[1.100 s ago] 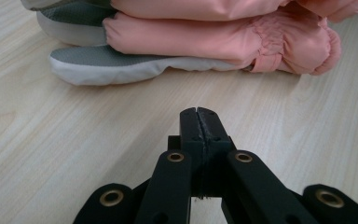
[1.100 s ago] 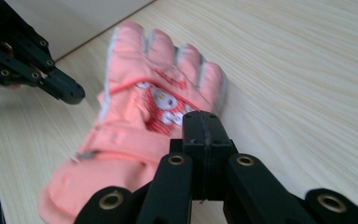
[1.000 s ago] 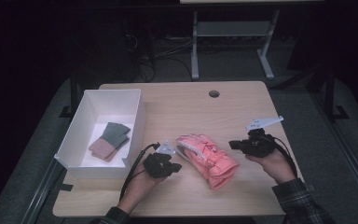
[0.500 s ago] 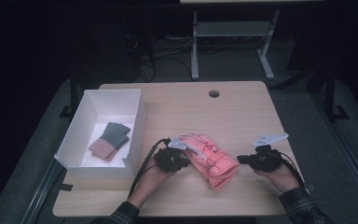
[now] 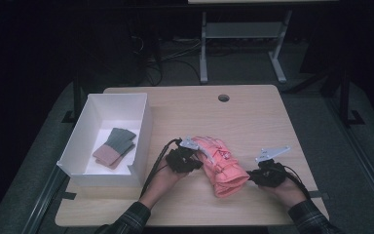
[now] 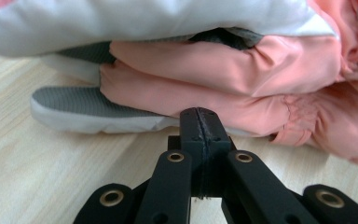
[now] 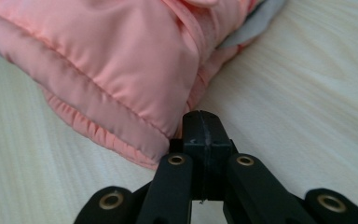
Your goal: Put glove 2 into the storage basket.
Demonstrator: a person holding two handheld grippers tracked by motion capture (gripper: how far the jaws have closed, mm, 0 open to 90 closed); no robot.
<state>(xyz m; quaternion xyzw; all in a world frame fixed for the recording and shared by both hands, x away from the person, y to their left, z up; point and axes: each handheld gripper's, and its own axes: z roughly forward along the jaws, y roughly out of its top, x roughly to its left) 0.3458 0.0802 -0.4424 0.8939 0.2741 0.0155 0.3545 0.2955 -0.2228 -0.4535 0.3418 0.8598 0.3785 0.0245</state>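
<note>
Lab: bare desk [image 5: 253, 117], floor cables [image 5: 165, 53]

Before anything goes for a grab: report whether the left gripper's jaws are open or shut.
Shut. In the left gripper view, the left gripper has its black jaws pressed together with nothing between them, their tips just short of the pink gloves on the table.

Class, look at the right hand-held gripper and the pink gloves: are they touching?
Cannot tell. In the right gripper view the shut right hand-held gripper overlaps the pink gloves' cuff edge, without showing plain contact or gap.

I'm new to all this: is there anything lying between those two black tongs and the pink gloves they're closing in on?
Nothing visible. The left tongs and right tongs, both shut, sit right at opposite sides of the pink gloves, with just bare table around. The white box stands off to the left.
</note>
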